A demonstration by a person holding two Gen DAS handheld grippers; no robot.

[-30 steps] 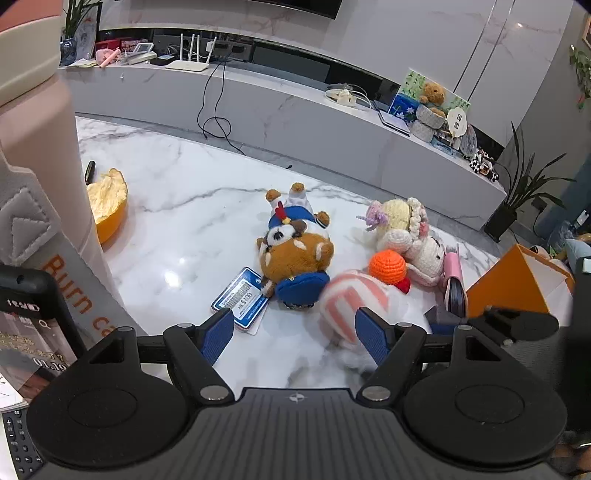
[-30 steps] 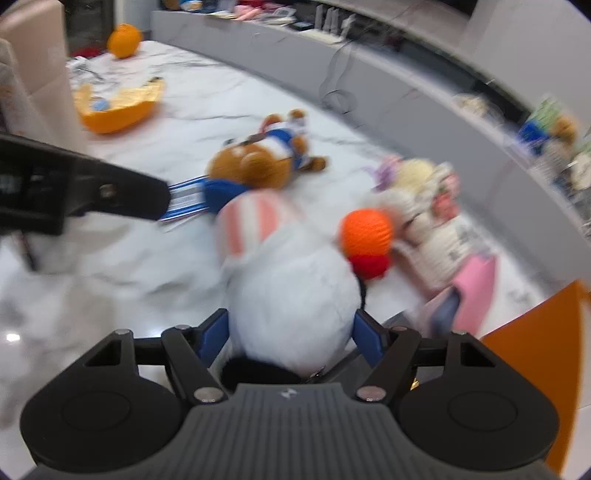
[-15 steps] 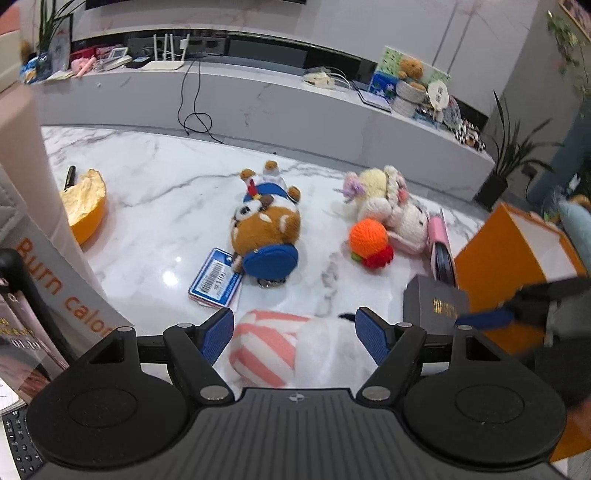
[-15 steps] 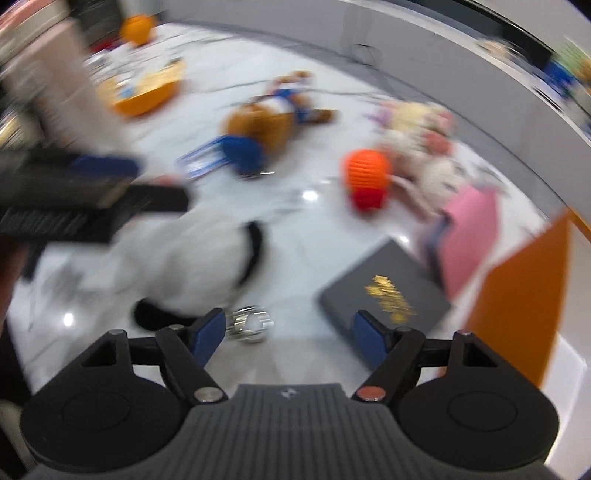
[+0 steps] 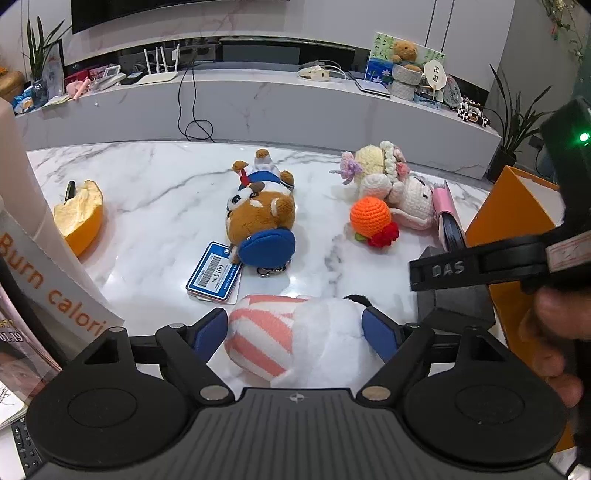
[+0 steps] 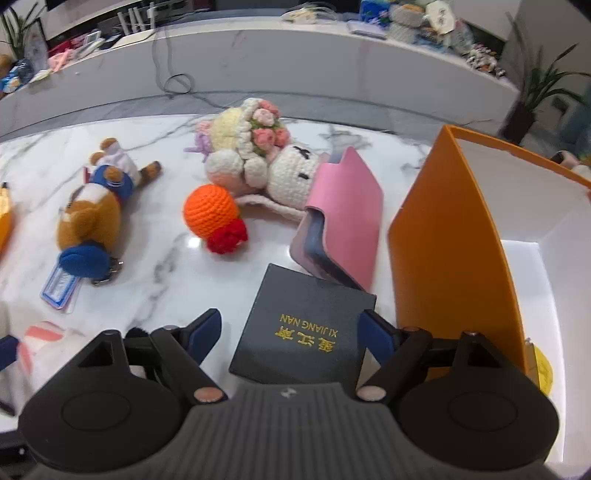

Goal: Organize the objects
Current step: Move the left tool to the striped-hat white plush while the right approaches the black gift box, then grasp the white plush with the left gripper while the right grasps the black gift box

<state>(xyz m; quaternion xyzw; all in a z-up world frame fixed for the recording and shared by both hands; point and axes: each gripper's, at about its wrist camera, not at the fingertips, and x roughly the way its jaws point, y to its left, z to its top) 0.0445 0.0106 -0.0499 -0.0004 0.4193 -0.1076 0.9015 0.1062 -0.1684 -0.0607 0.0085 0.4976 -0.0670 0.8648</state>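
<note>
A long marble ledge (image 5: 258,99) runs behind the worktop (image 5: 155,192). On it stand a white router (image 5: 159,74), a teddy bear (image 5: 404,50) in front of a picture card, and a round paper fan (image 5: 436,74). A black cable (image 5: 192,114) hangs down its front in a loop. Potted plants stand at the left (image 5: 40,48) and right (image 5: 513,125) ends. A dark screen (image 5: 177,11) hangs on the wall above.

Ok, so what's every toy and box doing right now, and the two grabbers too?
striped white plush: lying down.
black box: closed, lying flat.
orange box: open, upright.
brown bear: lying down.
crochet bunny: lying down.
left gripper: jaws open, just widened, striped white plush between them.
right gripper: jaws open, just widened, black box between them.
</note>
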